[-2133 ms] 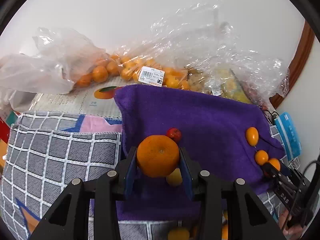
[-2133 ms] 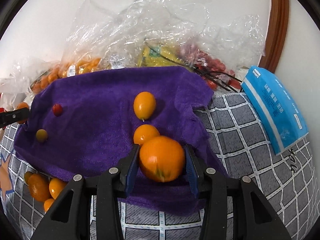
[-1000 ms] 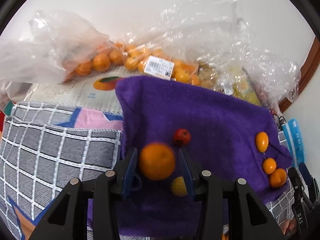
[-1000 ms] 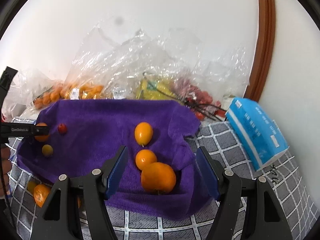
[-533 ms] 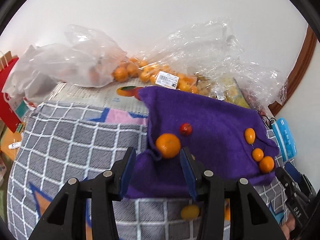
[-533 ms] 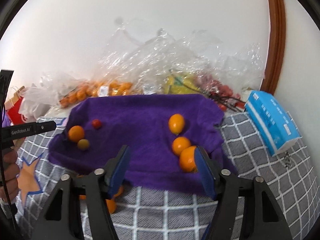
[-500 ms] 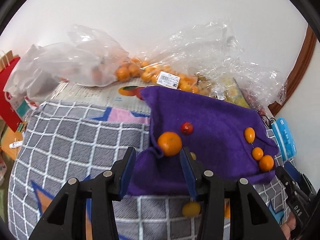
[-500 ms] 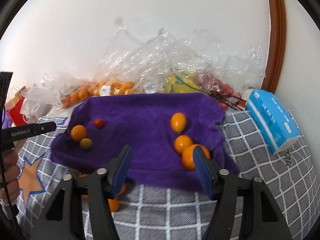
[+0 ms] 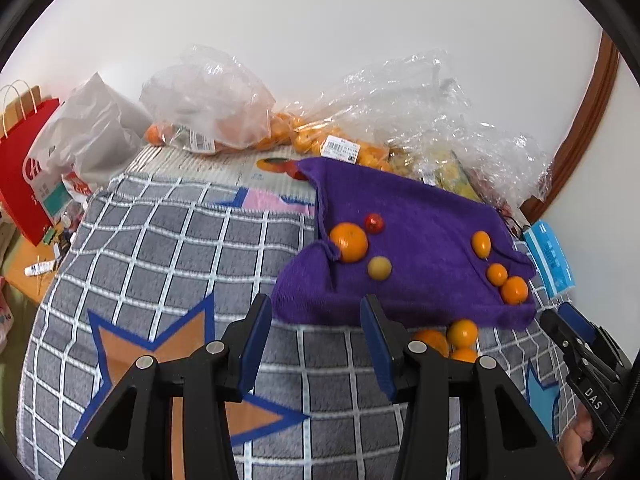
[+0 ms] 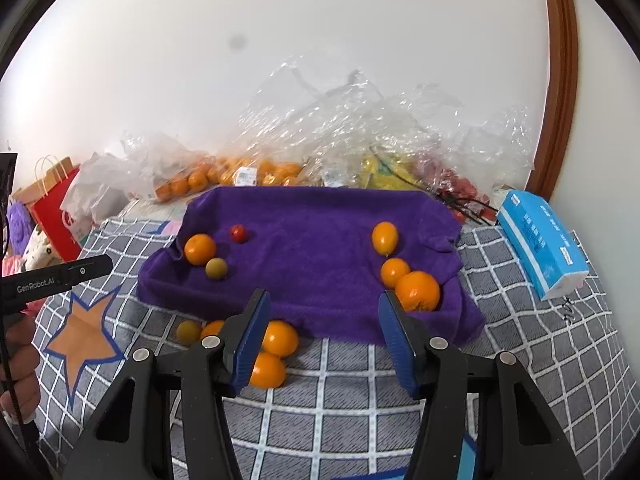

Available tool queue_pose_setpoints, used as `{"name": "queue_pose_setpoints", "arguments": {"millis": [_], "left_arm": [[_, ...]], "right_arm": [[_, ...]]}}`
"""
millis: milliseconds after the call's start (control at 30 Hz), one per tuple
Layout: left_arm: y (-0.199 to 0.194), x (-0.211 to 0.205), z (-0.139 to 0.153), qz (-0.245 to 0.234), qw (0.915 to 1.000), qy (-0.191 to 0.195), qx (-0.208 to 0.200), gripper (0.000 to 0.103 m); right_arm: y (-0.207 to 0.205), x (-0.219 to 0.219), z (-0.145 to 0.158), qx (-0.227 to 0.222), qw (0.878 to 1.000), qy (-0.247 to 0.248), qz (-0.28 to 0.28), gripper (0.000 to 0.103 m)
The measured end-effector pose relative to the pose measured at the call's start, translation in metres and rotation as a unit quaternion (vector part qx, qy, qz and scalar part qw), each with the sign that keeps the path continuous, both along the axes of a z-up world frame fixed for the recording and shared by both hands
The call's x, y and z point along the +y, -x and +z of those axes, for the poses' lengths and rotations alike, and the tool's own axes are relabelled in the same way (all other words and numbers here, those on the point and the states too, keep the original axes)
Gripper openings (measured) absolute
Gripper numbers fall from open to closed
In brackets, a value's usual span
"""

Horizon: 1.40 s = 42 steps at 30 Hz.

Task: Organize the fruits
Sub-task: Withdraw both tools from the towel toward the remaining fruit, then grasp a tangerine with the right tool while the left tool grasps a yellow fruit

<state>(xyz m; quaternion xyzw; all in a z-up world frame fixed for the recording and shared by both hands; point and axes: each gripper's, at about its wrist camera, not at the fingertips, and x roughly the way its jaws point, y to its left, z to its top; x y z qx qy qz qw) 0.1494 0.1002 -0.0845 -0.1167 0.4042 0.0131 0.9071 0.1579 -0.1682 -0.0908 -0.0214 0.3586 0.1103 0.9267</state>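
Purple towel: lay spread on the grey checked blanket, its far edge against the piled plastic bags.
Left group on towel: one mandarin, one red cherry tomato just behind it, one yellow-green small fruit just in front of it.
Right group on towel: one oval kumquat farthest back, one round kumquat nearer, and a larger mandarin touching that round one, near the towel's front right corner.
Loose fruit off the towel: several orange fruits and one greenish fruit lay on the blanket, just beside the towel's front edge.
Right gripper: jaws had just been closing, yet stood apart with nothing between them; it hung above the blanket in front of the towel.
Left gripper: jaws spread, holding nothing, above the blanket at the towel's front left corner.
Bags: clear plastic, holding more orange fruit, along the wall.
Tissue pack: blue, on the blanket to the right of the towel, well apart from the fruit.
Red paper bag: stood at the far left, beside the blanket.
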Motion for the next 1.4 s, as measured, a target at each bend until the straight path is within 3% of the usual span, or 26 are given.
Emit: {"name": "queue_pose_setpoints", "arguments": {"millis": [333, 1400], "left_arm": [[0.017, 0.006, -0.023, -0.008, 0.9998, -0.007, 0.018, 0.044], [0.013, 0.013, -0.047, -0.018, 0.9989, 0.018, 0.040, 0.044]], "right_arm": [[0.007, 0.011, -0.024, 0.032, 0.999, 0.006, 0.001, 0.048], [-0.017, 0.044, -0.084, 0.102, 0.994, 0.011, 0.033, 0.052]]}}
